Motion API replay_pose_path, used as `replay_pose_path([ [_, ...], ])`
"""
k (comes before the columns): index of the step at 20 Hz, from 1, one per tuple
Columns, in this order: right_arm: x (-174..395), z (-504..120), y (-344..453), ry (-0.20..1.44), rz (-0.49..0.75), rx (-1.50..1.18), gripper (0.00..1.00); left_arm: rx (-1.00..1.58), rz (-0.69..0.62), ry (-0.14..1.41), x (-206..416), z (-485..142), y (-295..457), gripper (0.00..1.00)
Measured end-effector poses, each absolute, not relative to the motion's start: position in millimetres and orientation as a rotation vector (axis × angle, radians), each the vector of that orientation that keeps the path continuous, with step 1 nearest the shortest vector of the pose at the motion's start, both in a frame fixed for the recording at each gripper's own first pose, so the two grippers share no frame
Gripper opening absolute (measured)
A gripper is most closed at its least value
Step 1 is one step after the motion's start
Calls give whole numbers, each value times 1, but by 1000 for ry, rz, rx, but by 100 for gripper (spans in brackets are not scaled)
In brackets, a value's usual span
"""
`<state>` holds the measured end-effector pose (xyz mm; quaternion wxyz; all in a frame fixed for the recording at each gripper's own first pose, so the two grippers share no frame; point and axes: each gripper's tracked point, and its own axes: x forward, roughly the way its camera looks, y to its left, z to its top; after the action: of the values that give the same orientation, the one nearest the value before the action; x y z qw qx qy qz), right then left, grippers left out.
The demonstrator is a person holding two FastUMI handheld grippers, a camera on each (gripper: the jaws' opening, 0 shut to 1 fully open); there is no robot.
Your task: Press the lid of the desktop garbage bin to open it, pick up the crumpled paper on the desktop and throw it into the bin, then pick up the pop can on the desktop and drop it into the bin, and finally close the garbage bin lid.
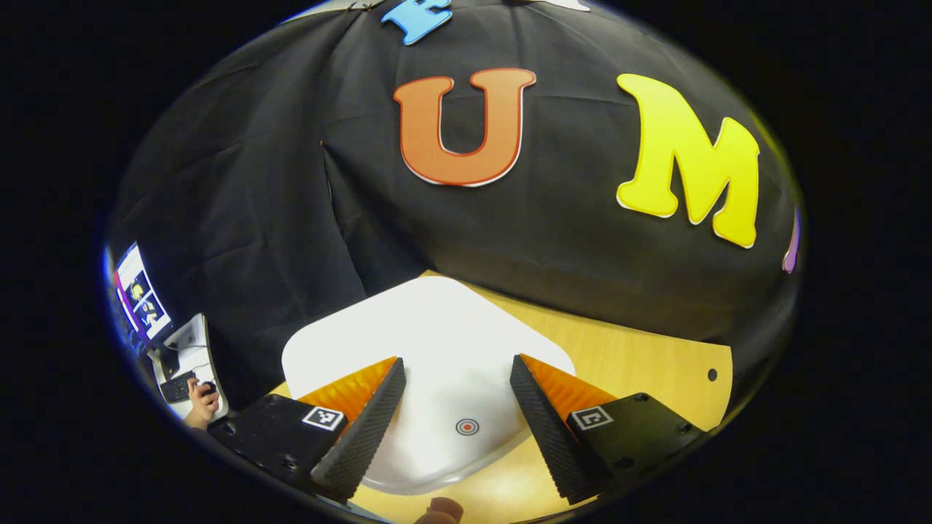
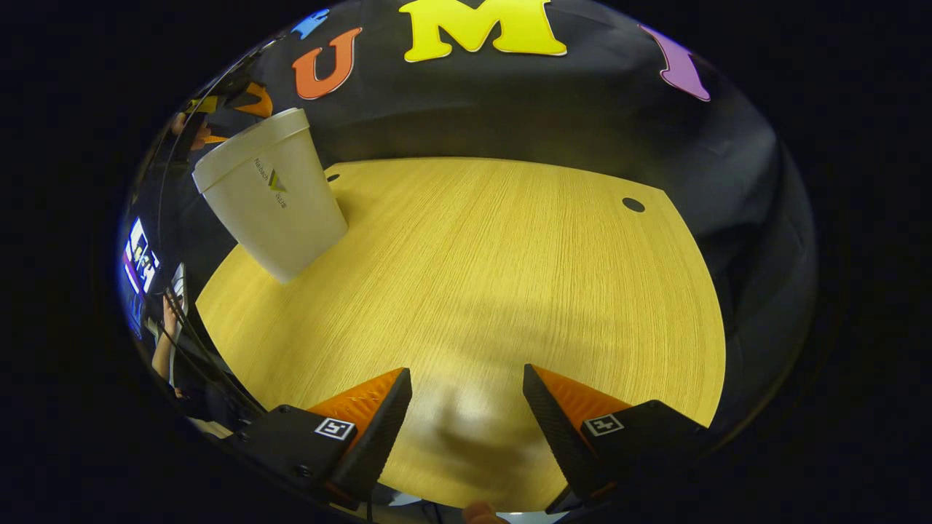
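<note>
We see the left gripper [image 1: 457, 386] poised right over the white plastic desktop garbage bin [image 1: 437, 327], jaws spread wide with nothing between them. Lid of the bin [image 1: 444, 349] is shut, flat and glossy, rounded-square shape, with a small round red-and-grey target mark [image 1: 467, 426] on it near its closest edge, sitting in the gap between the two fingers. We can't tell if the fingers touch the lid or hover above it. Bin stands at the left part of the light wooden worktop [image 1: 641, 356], close to its back edge by the black cloth wall [image 1: 291, 218]. A round hole [image 1: 712, 375] shows in the worktop near its right corner.

In the right gripper view we see the right gripper [image 2: 466, 407] over the near edge of the worktop [image 2: 510, 276], jaws likewise apart and empty. From here the bin [image 2: 273, 196] shows as a white tapered body, wider at top, lid [image 2: 244, 142] down, a small logo on its side, standing at the far left corner of the worktop. The left gripper [image 2: 226, 109], dim and small, shows just above the bin's top. A round hole [image 2: 633, 204] sits near the far right corner.

Off the left edge, a person's hand [image 1: 200, 404] rests at a keyboard [image 1: 177, 386] by a lit monitor [image 1: 142, 295].
</note>
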<state>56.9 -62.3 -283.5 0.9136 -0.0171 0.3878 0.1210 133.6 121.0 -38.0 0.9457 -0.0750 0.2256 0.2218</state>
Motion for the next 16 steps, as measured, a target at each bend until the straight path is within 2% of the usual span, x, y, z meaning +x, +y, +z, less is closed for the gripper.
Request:
replay_pose_path([
  [11, 62, -305, -52, 836, 291, 4, 98, -148, 500, 388, 136, -42, 118, 99],
  [12, 66, -304, -48, 834, 301, 2, 95, -163, 500, 384, 135, -44, 118, 99],
  [13, 68, -303, -45, 827, 308, -4, 98, -168, 504, 383, 136, -44, 118, 99],
  [16, 76, -296, -44, 793, 311, -18, 98, -100, 522, 318, 136, -35, 122, 99],
])
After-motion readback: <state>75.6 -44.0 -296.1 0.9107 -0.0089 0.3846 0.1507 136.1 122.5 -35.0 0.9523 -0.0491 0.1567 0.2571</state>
